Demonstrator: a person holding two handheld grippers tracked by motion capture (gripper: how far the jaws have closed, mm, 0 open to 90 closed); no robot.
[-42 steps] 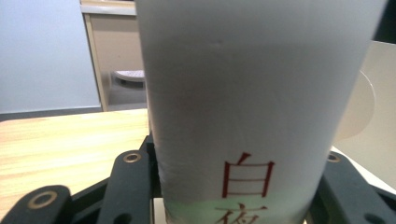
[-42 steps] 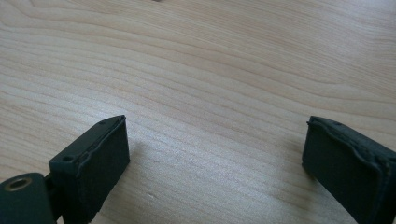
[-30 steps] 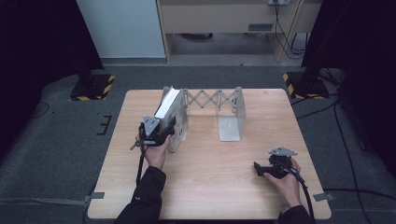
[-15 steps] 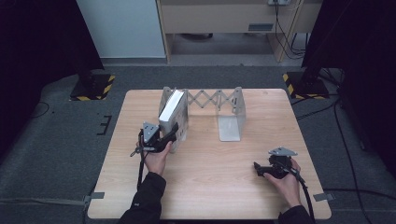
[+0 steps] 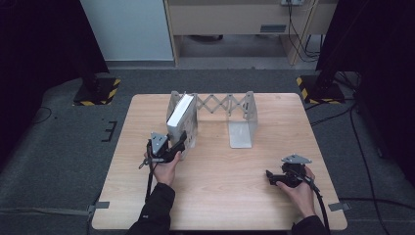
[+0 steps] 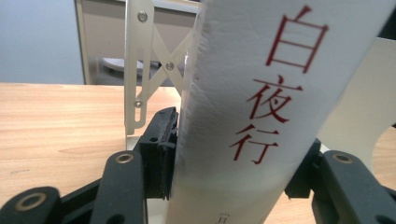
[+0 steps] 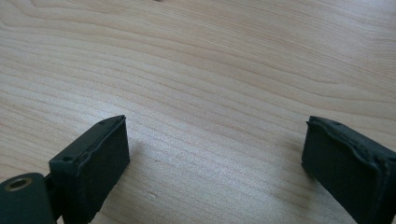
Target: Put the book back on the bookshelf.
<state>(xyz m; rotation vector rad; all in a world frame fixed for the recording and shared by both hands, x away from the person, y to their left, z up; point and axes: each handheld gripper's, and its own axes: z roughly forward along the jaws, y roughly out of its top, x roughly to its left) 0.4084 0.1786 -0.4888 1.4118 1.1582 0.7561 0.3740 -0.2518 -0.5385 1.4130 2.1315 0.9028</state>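
Left gripper (image 5: 177, 145) clamping white book (image 5: 179, 115), jaws having just been closing on spine. Book standing upright, leaning against left plate of expanding rack (image 5: 243, 113). Right gripper (image 5: 272, 176) idling released, well apart from rack.
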